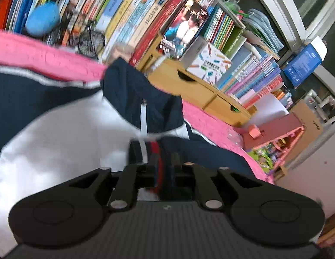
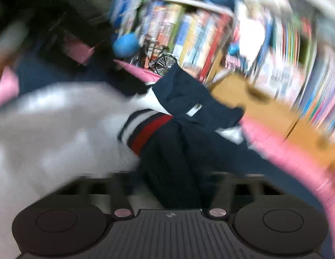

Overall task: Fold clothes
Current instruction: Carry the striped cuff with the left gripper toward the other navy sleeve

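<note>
**Both grippers at the jacket's striped edge**

The right gripper (image 2: 174, 179) is closing narrowly on a dark navy fabric bunch. The left gripper (image 1: 165, 164) is standing narrow around the red-striped hem. The navy-and-white jacket (image 1: 66, 133) is lying ahead, stretching away over the pink quilted cover (image 1: 212, 125).

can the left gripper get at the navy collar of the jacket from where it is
Probably yes. The navy collar lies just ahead of the left gripper on the white and navy jacket, with only flat cloth between them. The jaws look nearly closed over the striped cloth, so they would need to open first.
</note>
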### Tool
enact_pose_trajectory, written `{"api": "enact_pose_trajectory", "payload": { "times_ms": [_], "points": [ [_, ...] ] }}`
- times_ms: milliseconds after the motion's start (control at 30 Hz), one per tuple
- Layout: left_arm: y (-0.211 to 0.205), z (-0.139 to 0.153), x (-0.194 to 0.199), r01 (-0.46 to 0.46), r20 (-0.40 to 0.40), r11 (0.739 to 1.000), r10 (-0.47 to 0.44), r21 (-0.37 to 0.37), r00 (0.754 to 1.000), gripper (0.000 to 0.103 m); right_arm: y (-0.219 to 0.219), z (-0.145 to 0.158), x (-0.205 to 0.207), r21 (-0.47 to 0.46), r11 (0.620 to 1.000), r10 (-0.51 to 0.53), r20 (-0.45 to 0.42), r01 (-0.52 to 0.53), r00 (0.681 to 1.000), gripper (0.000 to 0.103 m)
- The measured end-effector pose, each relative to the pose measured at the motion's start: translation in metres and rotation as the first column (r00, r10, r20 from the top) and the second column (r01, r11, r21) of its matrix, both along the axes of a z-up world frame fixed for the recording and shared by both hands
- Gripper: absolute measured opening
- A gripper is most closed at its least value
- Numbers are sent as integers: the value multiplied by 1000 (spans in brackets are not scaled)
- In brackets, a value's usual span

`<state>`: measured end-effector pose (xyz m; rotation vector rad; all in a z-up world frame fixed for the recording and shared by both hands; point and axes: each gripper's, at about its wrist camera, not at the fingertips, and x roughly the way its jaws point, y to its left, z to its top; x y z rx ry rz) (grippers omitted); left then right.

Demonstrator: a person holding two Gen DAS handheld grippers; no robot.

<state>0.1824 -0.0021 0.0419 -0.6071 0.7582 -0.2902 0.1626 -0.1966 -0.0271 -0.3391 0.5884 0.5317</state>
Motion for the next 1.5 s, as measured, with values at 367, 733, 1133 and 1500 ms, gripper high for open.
{"api": "enact_pose_trajectory", "payload": {
  "times_ms": [367, 733, 1133, 1500],
  "points": [
    [3, -26, -2, -75, 22, 945, 86, -318, 996, 80, -45, 17, -2, 409, 911, -48, -25, 54, 999, 16],
    [-4, -29, 8, -186, 13, 970, 190, -159, 982, 18, -23, 6, -25, 224, 973, -66, 44, 54, 997, 78],
    [78, -22, -1, -398, 85, 917, 397, -5, 914, 17, -92, -12, -61, -222, 951, -134, 335, 216, 933, 101],
    [103, -57, -19, -414, 35, 902, 413, 121, 910, 22, -189, -12, -32, 28, 885, -463, 161, 465, 871, 100]
  ]
}}
